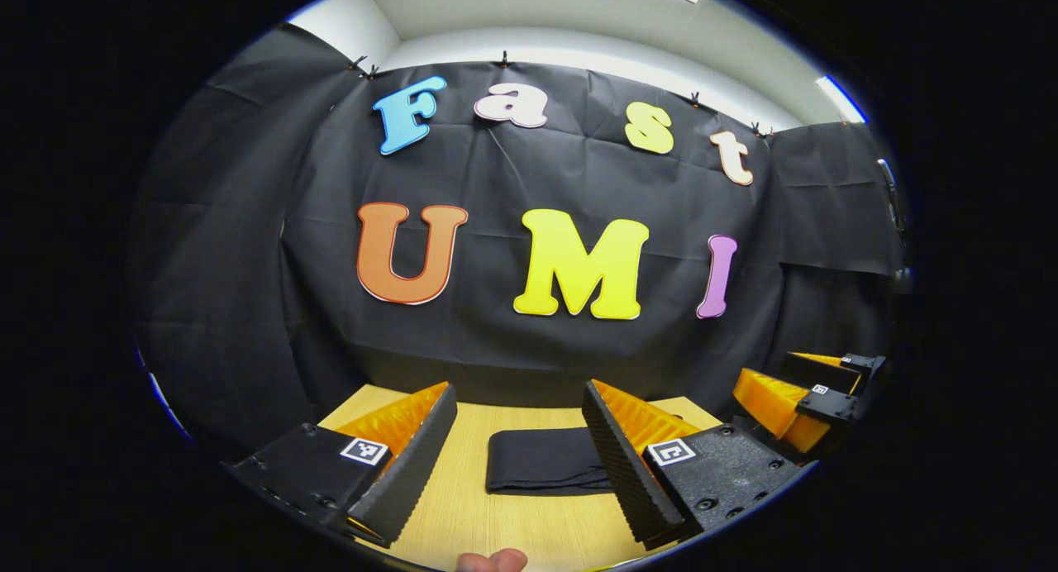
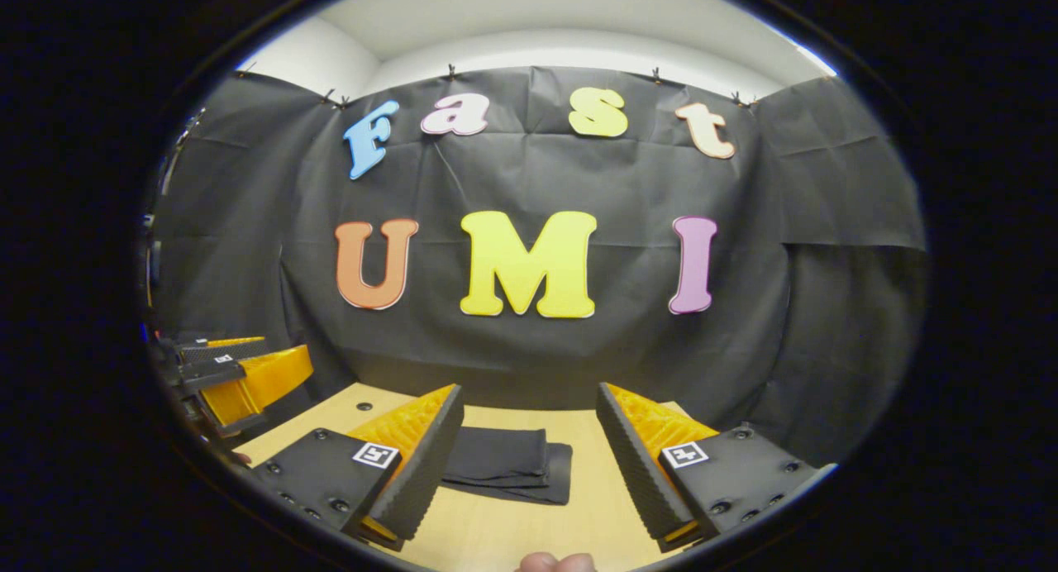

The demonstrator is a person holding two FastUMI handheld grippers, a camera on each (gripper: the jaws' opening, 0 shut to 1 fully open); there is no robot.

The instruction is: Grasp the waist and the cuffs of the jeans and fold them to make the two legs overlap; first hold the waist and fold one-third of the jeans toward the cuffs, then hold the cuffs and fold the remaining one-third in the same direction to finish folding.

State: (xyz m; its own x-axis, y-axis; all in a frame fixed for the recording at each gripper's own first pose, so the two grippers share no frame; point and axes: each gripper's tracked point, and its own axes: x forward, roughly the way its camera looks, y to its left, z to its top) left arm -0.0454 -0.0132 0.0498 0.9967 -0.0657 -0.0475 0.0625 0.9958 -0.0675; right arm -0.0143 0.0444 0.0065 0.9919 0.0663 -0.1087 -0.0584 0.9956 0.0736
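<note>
The jeans [image 1: 545, 461] lie folded into a dark, compact bundle on the pale wooden surface [image 1: 496, 522], toward its far side and close to the black cloth wall behind. In the left gripper view the left gripper [image 1: 519, 456] hangs above the near part of the surface with its jaws spread wide and nothing between them; the jeans sit farther off, seen through the gap, and the right-hand finger hides the bundle's right edge. At the right edge of that view the right gripper [image 1: 806, 402] hovers off to the side, apart from the jeans. In the right gripper view the right gripper [image 2: 529, 464] also has its jaws wide and empty, with the jeans [image 2: 508, 464] lying beyond them, the left-hand finger covering the bundle's left end; a lower layer of fabric sticks out past the upper one on the right side. The left gripper [image 2: 240, 374] shows at the left edge of this view, raised above the surface's left corner. A small dark hole [image 2: 364, 406] marks the surface near that corner. Fingertips [image 1: 493, 560] of the person holding the devices peek in at the bottom edge of each view.
</note>
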